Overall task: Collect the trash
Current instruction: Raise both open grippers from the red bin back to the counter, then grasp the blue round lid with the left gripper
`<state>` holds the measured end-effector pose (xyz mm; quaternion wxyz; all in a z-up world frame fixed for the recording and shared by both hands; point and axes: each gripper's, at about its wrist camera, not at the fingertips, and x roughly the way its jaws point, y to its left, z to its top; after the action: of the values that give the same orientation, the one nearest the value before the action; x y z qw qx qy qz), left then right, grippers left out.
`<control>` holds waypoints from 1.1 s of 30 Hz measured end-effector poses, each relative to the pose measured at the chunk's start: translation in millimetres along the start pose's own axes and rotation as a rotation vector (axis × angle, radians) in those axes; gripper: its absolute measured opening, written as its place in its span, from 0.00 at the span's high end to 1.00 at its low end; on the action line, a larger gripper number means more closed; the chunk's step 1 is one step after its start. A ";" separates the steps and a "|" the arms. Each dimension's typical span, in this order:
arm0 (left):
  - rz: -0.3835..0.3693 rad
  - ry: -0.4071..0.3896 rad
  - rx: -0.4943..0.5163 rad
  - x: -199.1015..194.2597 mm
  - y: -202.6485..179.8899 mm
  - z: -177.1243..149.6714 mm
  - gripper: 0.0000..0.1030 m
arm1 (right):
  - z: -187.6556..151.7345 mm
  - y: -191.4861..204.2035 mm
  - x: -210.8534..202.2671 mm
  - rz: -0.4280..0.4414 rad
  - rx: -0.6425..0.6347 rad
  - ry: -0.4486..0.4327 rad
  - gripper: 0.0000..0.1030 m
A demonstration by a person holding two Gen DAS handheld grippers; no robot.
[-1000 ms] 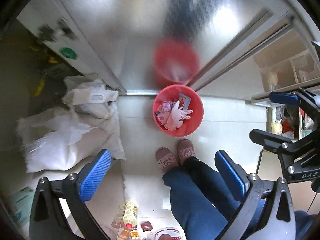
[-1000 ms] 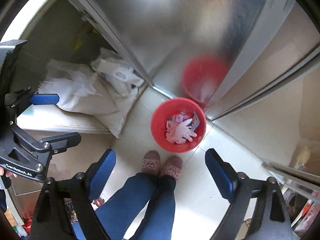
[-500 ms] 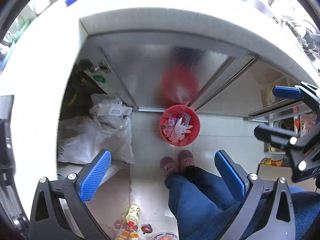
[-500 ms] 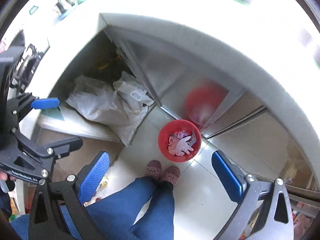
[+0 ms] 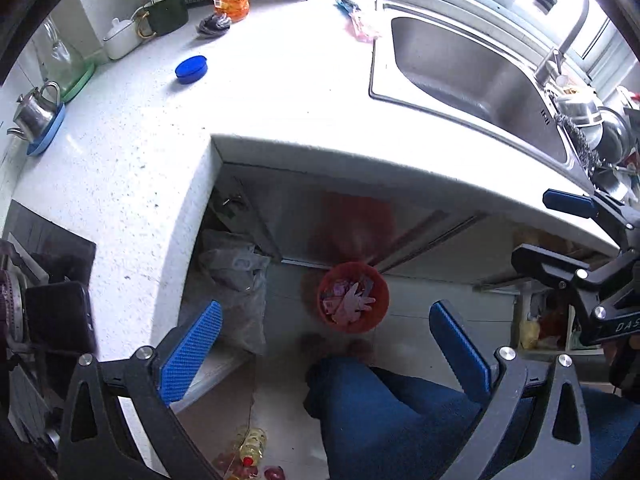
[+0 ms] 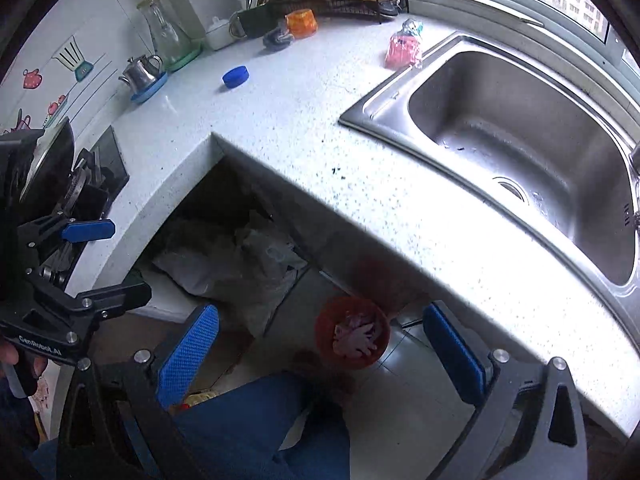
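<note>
Trash in red bin (image 5: 353, 298) on floor, left tool (image 5: 326, 354) spread empty, right tool (image 6: 320, 354) spread empty

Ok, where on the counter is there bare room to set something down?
The widest bare patch of counter lies between the blue lid and the sink, running to the front edge. The strip in front of the sink is bare too. The back is crowded: kettle, jar, orange box, pink wrapper.

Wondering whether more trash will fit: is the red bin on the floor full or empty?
Partly full. The red bin stands upright and holds pinkish wrappers and scraps, with its inner wall still showing above them.
</note>
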<state>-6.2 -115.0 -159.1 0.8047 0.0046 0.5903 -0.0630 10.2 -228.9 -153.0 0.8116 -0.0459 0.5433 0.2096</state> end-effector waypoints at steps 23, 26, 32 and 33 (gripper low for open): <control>0.004 -0.057 -0.062 15.6 115.9 177.9 0.00 | 146.3 -27.9 18.9 -0.065 0.075 -0.061 0.01; 0.015 -0.040 -0.050 29.2 132.9 202.6 0.00 | 165.1 -32.6 28.1 -0.087 0.101 -0.053 0.01; 0.012 0.018 -0.022 72.2 160.1 238.1 0.00 | 192.0 -40.6 45.2 -0.115 0.138 -0.024 0.01; 0.014 0.030 -0.020 78.9 163.3 241.2 0.00 | 194.9 -41.7 47.3 -0.115 0.142 -0.020 0.01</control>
<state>263.6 19.6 -172.0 0.7961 0.0015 0.6030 -0.0515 209.9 -194.2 -123.1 0.8289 -0.0171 0.5452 0.1242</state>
